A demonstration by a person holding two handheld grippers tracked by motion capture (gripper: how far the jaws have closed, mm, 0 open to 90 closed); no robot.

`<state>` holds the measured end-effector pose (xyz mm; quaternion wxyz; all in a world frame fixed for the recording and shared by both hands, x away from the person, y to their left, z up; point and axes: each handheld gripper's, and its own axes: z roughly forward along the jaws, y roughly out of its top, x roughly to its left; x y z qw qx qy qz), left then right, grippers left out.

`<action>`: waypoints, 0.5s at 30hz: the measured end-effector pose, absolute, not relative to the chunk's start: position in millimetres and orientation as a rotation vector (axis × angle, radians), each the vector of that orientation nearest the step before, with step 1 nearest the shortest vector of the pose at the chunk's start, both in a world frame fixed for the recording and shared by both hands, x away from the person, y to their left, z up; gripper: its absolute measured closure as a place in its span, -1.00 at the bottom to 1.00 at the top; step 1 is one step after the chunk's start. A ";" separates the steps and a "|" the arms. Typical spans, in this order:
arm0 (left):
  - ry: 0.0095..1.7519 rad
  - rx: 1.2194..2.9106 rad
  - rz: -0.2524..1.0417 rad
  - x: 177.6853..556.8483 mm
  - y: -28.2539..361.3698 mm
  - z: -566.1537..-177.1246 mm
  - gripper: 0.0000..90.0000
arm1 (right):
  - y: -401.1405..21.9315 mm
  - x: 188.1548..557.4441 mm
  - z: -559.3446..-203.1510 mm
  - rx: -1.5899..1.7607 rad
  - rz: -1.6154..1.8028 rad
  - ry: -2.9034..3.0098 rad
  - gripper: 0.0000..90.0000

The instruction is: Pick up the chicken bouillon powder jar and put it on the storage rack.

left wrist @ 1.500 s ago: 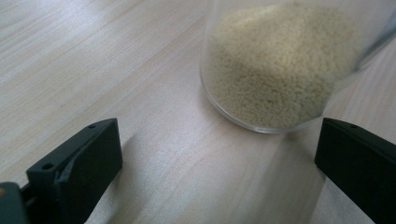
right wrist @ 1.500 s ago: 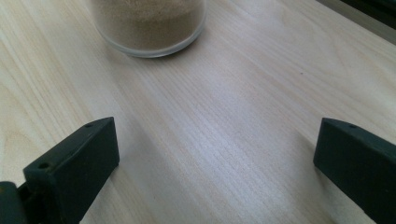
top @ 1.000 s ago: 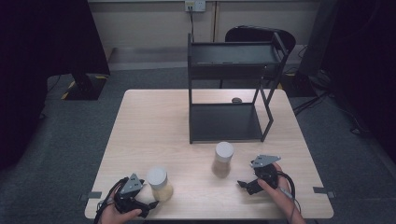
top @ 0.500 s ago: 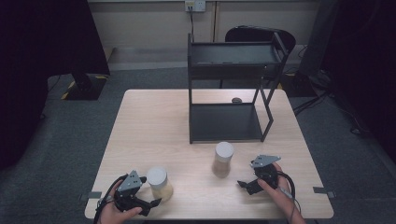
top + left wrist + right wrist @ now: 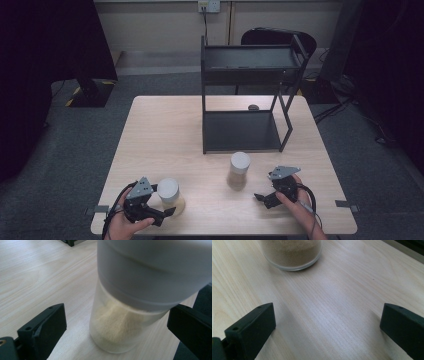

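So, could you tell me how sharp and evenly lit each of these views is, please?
High view: the table is evenly lit, the room's corners fall to near black, and it is slightly soft. Left gripper view: the jar's white lid is close and blurred, while the pale powder is clearer. Right gripper view: the wood grain is fairly sharp, with soft shadows beside the jaws and the brown-filled jar cropped at the top.

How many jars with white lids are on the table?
2. One clear jar of pale powder stands near the front left corner, between the open left tongs. The other clear jar of browner powder stands just before the black metal shelf.
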<state>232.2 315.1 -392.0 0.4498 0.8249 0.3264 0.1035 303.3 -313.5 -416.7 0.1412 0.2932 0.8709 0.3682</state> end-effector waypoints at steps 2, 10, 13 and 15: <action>0.809 2.034 0.251 233.5 314.7 -390.8 -0.96 | -313.5 303.3 -416.7 0.847 1.063 2.514 -1.00; 0.829 1.991 0.229 238.5 314.0 -390.9 -0.94 | -313.5 303.3 -416.7 0.846 1.063 2.514 -1.00; 0.824 1.986 0.219 241.1 312.6 -391.4 -0.87 | -313.5 303.3 -416.7 0.847 1.063 2.514 -1.00; 0.824 1.983 0.213 242.6 311.1 -391.4 -0.81 | -313.5 303.3 -416.7 0.847 1.063 2.514 -1.00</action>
